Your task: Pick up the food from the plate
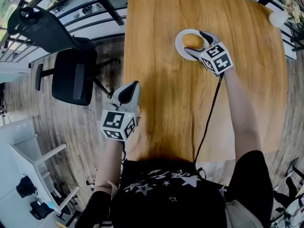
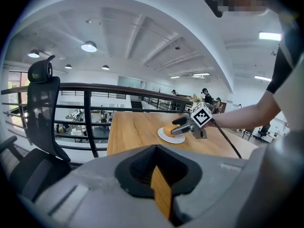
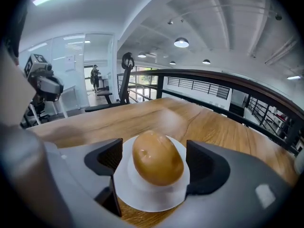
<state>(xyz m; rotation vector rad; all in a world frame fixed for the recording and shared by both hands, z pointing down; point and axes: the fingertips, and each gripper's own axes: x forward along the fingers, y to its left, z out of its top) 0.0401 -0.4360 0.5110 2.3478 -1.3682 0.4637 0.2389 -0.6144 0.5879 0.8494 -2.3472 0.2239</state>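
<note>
Right claw (image 3: 153, 161) stands wide astride the bun (image 3: 157, 151) on its plate (image 3: 142, 197) by the table's (image 1: 166, 94) far edge — we reckon it's grasp time: close gently, then lift.

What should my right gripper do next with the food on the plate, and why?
Probably close the right gripper gently on the food. Its jaws stand open on either side of the brown, rounded piece, which sits on the white plate, and neither pad seems to touch it yet. A gentle close should secure it before any lift.
</note>
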